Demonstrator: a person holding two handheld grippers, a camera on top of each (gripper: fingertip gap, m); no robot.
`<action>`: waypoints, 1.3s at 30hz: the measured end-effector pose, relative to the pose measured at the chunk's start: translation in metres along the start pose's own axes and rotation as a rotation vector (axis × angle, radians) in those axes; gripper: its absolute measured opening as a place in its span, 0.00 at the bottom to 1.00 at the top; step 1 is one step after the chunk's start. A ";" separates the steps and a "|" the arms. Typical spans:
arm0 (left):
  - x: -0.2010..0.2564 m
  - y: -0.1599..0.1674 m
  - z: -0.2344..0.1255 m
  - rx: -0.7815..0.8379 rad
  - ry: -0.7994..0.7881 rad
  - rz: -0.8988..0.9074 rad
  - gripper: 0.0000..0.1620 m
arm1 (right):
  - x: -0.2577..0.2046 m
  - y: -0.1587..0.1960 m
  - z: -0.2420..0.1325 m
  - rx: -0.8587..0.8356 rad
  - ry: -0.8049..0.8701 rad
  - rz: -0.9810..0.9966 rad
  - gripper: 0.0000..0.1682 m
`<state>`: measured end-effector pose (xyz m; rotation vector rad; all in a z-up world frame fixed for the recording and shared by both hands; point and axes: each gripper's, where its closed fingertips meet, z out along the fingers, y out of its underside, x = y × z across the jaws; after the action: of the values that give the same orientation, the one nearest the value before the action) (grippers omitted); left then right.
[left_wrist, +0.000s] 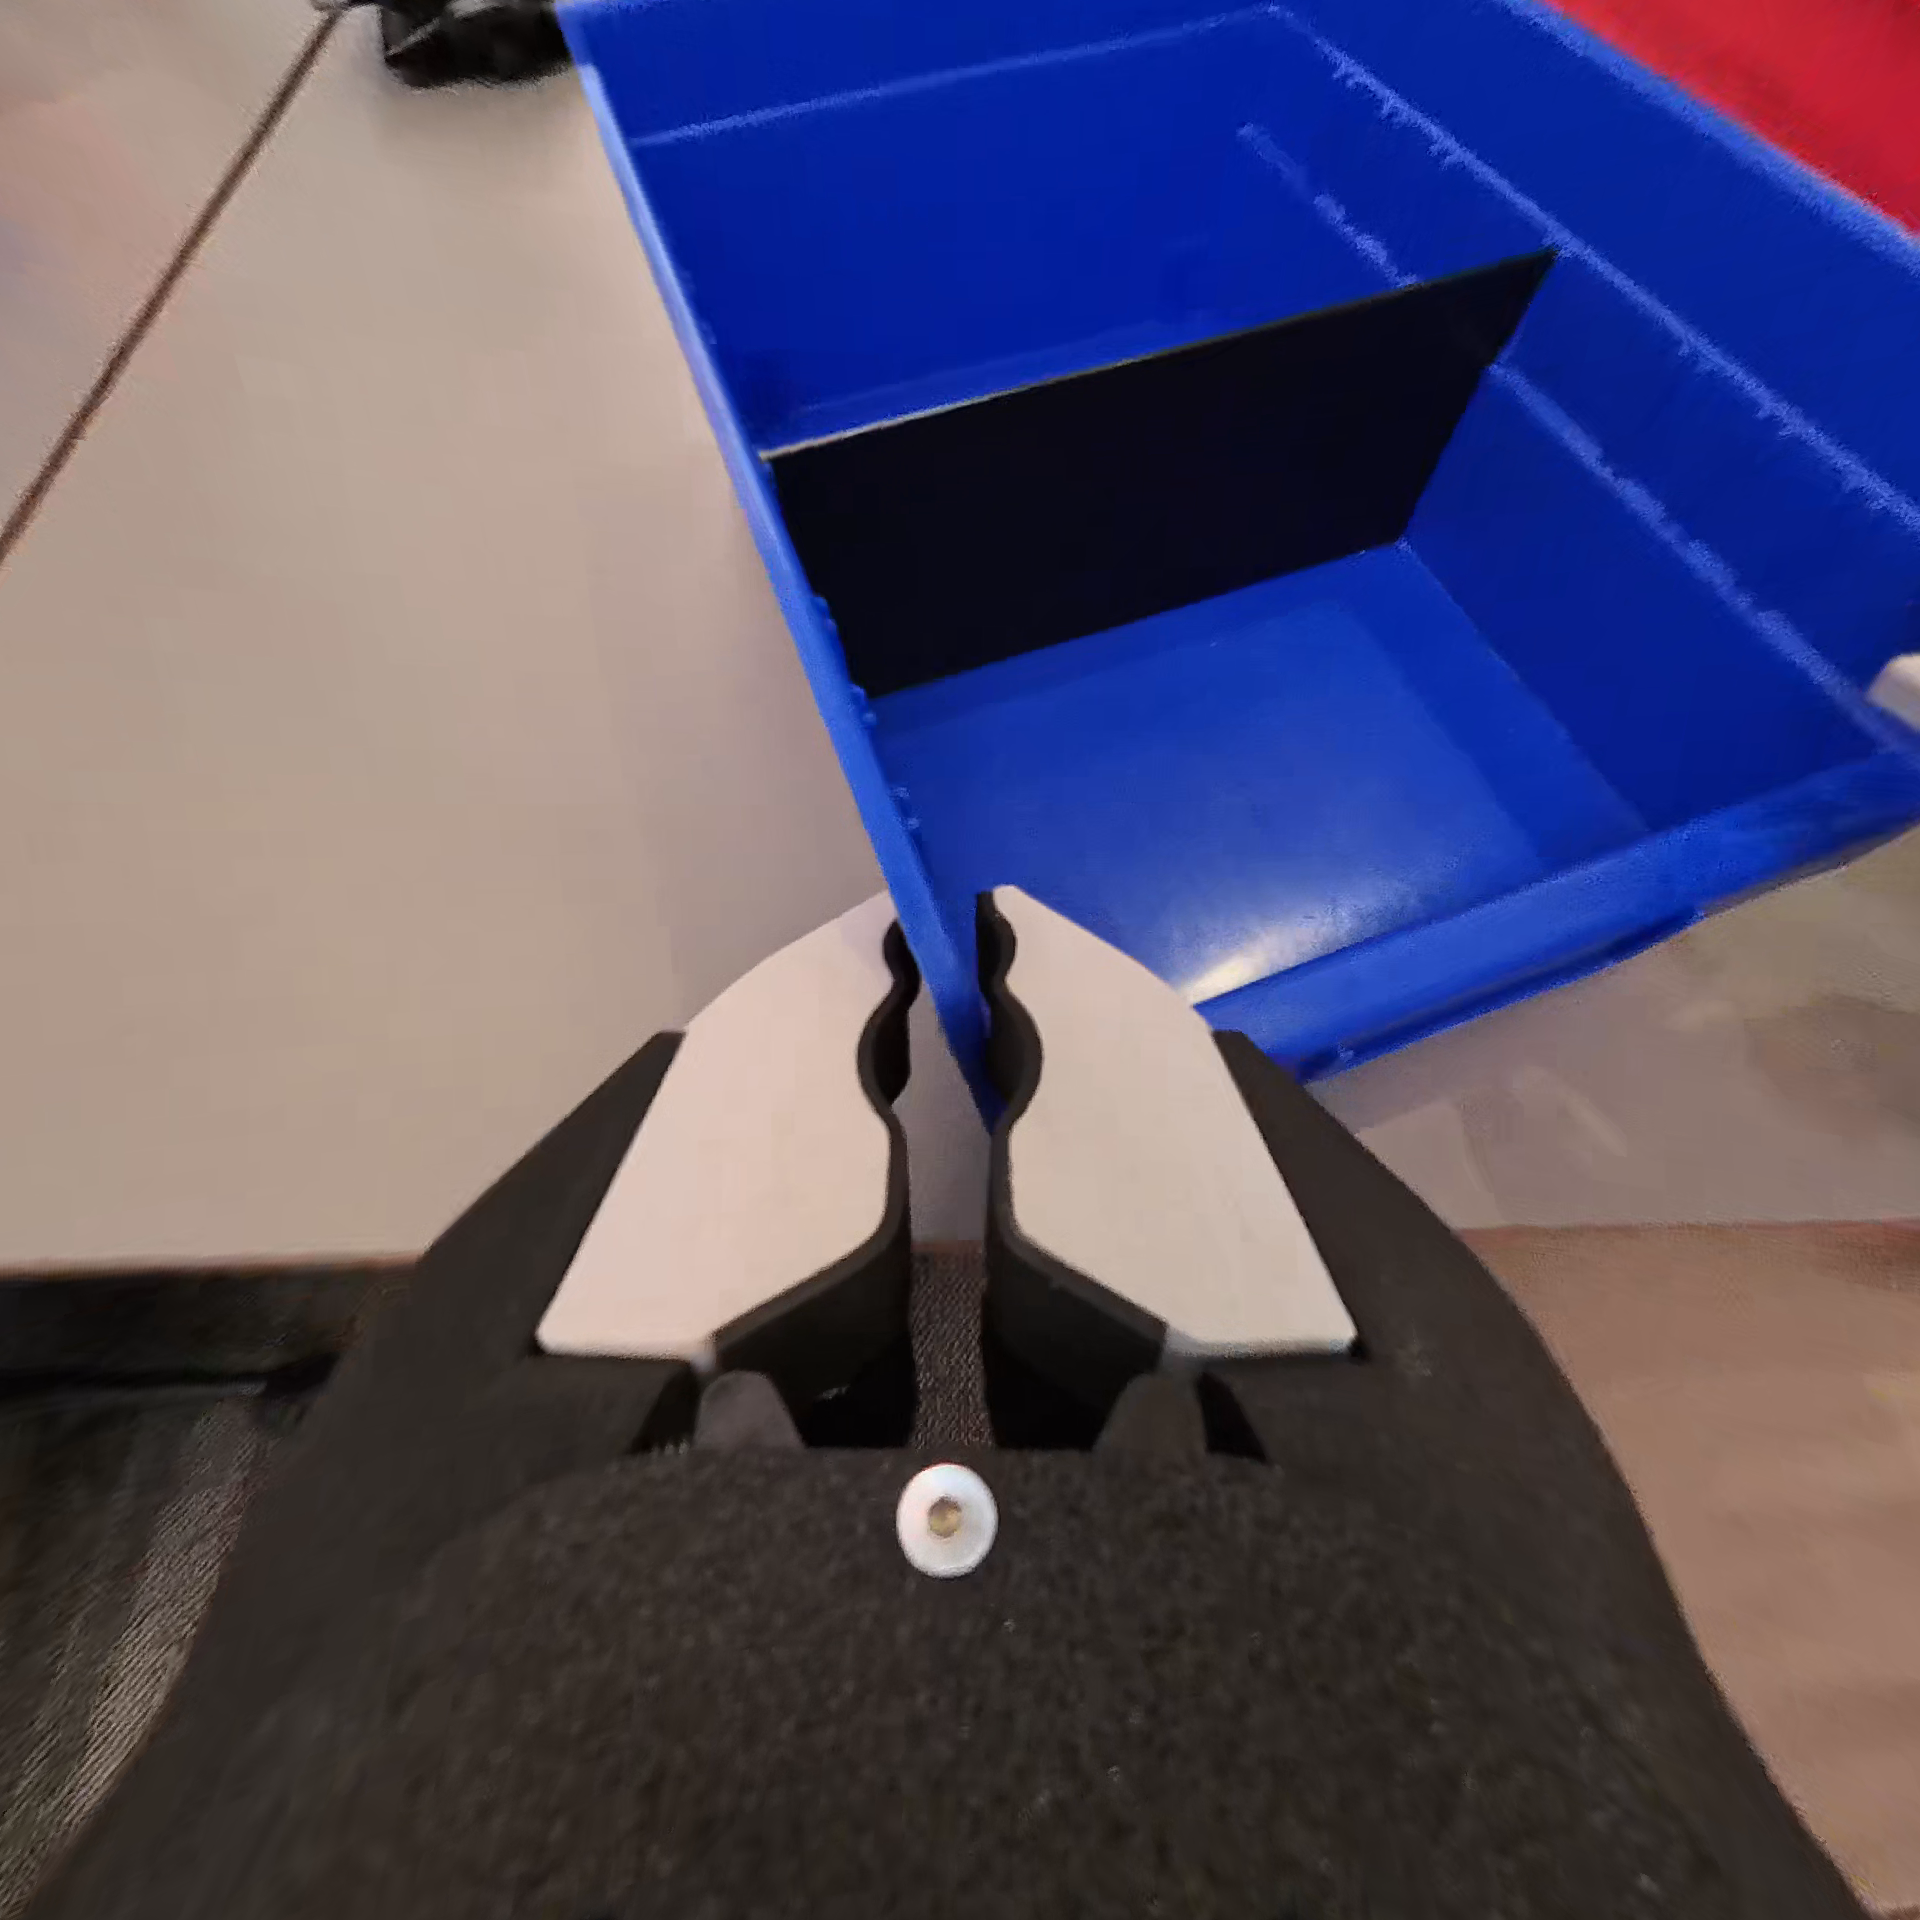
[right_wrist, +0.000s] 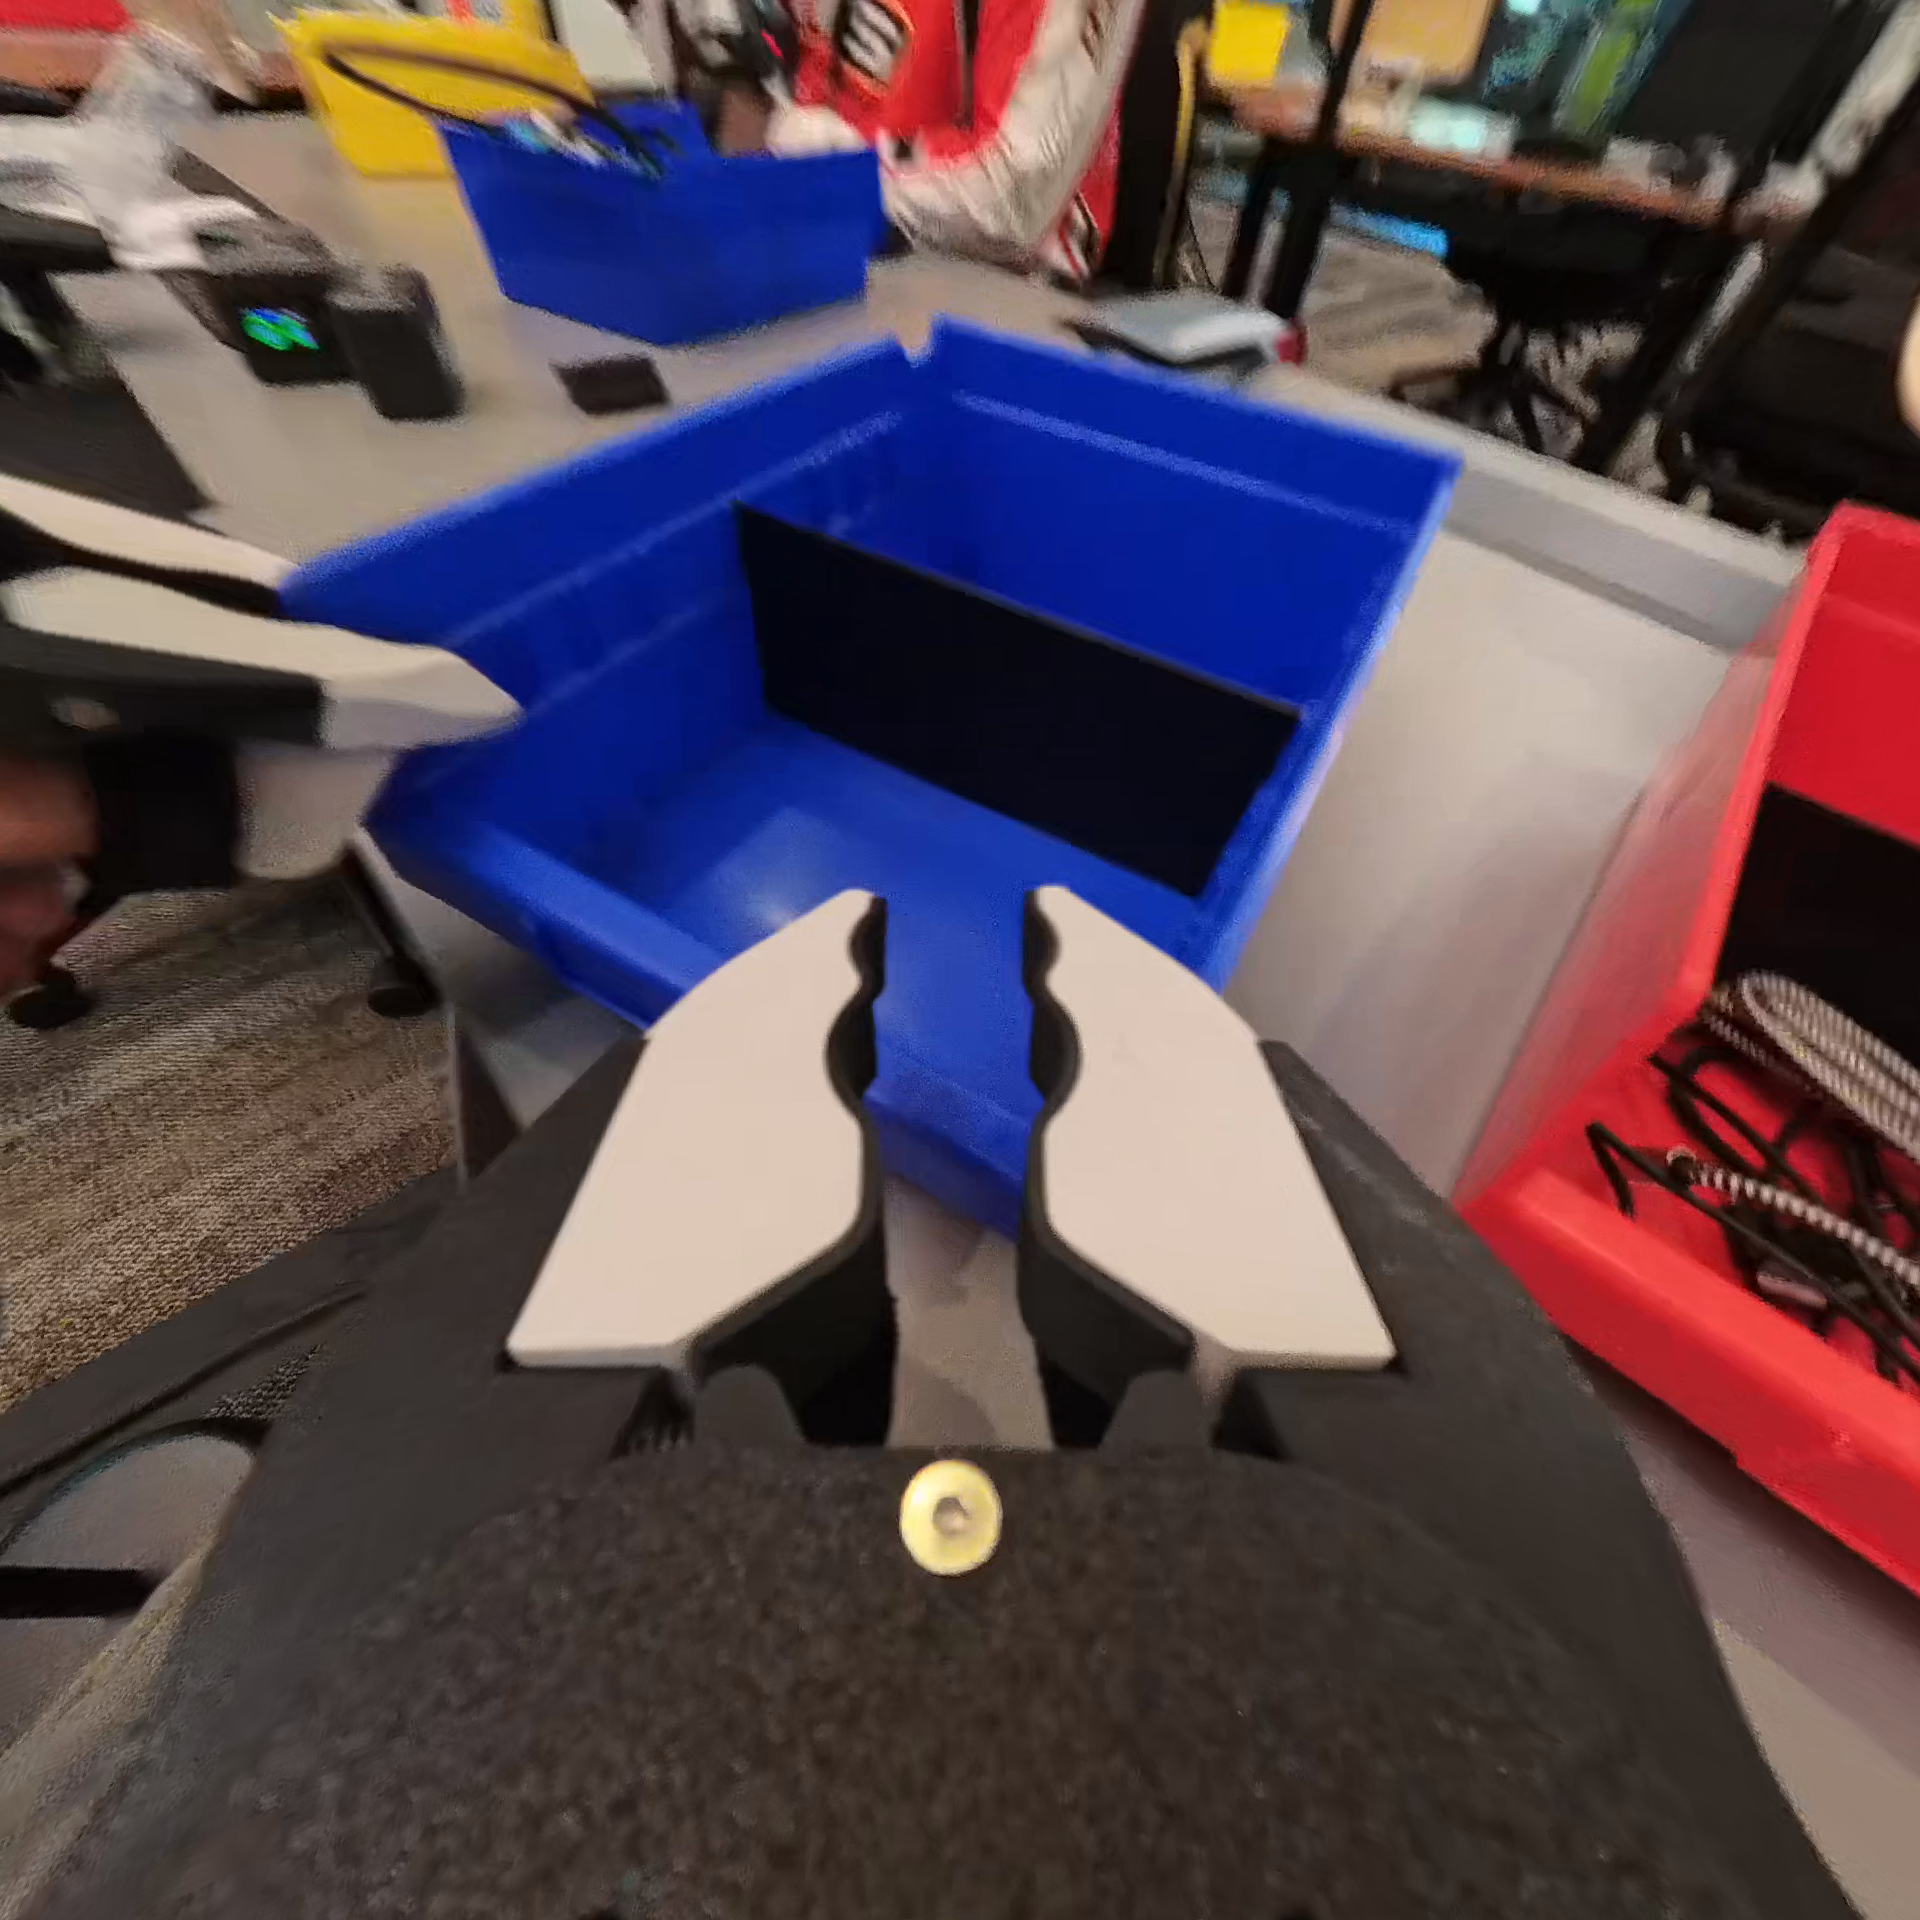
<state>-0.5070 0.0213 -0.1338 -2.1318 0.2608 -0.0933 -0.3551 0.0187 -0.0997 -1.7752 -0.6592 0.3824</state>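
Blue bin (left_wrist: 1558, 914) sits on the pale grey table (left_wrist: 416, 727), at its near edge. Both of its compartments are bare, as far as they show. A red bin (right_wrist: 1662, 1299) stands just beside it on the right, and another blue bin (right_wrist: 675, 249) and a yellow bin (right_wrist: 395, 114) stand well apart at the back. A black divider (left_wrist: 1122, 488) spans the bin upright from wall to wall. The left gripper (left_wrist: 943, 920) is clenched on the bin's left side wall near the front corner, one finger inside and one outside. The right gripper (right_wrist: 951, 914) is released and holds nothing. Its jaws are parted over the front wall, but I cannot tell whether they touch it. Dark cords (right_wrist: 1787, 1164) lie tangled in the red bin. Judged from here, a one-sided pinch on a thin wall could let the bin twist, slip free or tip off the table edge.
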 end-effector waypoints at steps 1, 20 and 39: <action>0.001 0.003 -0.005 -0.001 -0.008 -0.010 0.05 | -0.009 -0.010 -0.009 0.047 -0.019 -0.045 0.18; 0.029 -0.017 -0.055 0.155 -0.147 0.075 0.05 | 0.041 0.004 -0.026 -0.051 0.083 0.058 0.08; 0.389 -0.248 0.032 0.419 0.289 0.264 0.06 | 0.386 -0.050 -0.279 0.022 0.776 0.116 0.03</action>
<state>-0.0856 0.0912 0.0431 -1.6485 0.6323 -0.2775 0.0961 0.0493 0.0595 -1.7621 0.0004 -0.2298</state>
